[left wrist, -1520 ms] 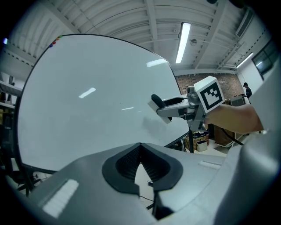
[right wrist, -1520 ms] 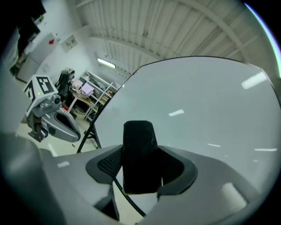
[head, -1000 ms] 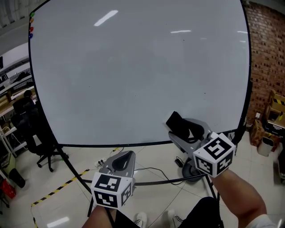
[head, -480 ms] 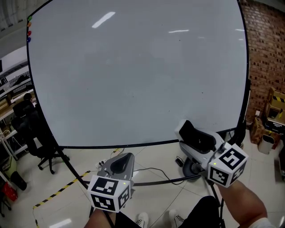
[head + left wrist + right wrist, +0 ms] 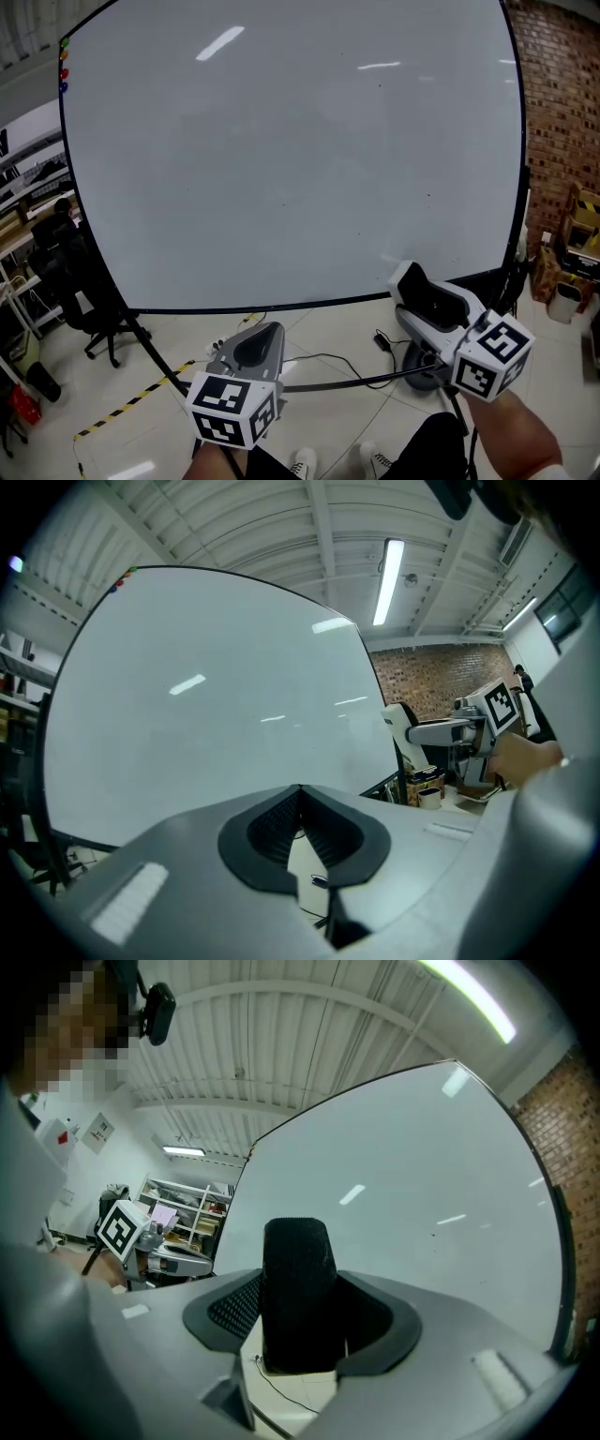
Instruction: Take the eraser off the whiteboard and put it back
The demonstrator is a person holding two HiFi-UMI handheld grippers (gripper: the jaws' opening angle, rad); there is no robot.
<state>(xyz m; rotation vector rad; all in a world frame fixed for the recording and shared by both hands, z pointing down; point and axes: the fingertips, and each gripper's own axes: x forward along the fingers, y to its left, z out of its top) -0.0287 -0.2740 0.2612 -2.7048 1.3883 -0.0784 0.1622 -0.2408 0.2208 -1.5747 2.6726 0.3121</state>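
The eraser (image 5: 410, 279), white-bodied with a black felt face (image 5: 298, 1288), is clamped between the jaws of my right gripper (image 5: 419, 292). It sits in front of the lower right part of the whiteboard (image 5: 281, 159); I cannot tell whether it touches the board. In the right gripper view the eraser stands upright between the dark pads (image 5: 230, 1309), with the board behind it. My left gripper (image 5: 264, 334) is held low in front of the board's bottom edge. Its jaws meet at the tip with nothing between them (image 5: 300, 794).
The whiteboard stands on a dark frame with legs (image 5: 150, 352) over a tiled floor. Coloured magnets (image 5: 64, 66) sit at its top left corner. A black chair (image 5: 75, 281) is at the left and a brick wall (image 5: 562, 112) at the right. Cables (image 5: 328, 361) and striped tape (image 5: 131, 403) lie on the floor.
My right gripper has carried the eraser to the right and slightly down along the board's lower part, rolling a little. The left gripper has stayed where it was.
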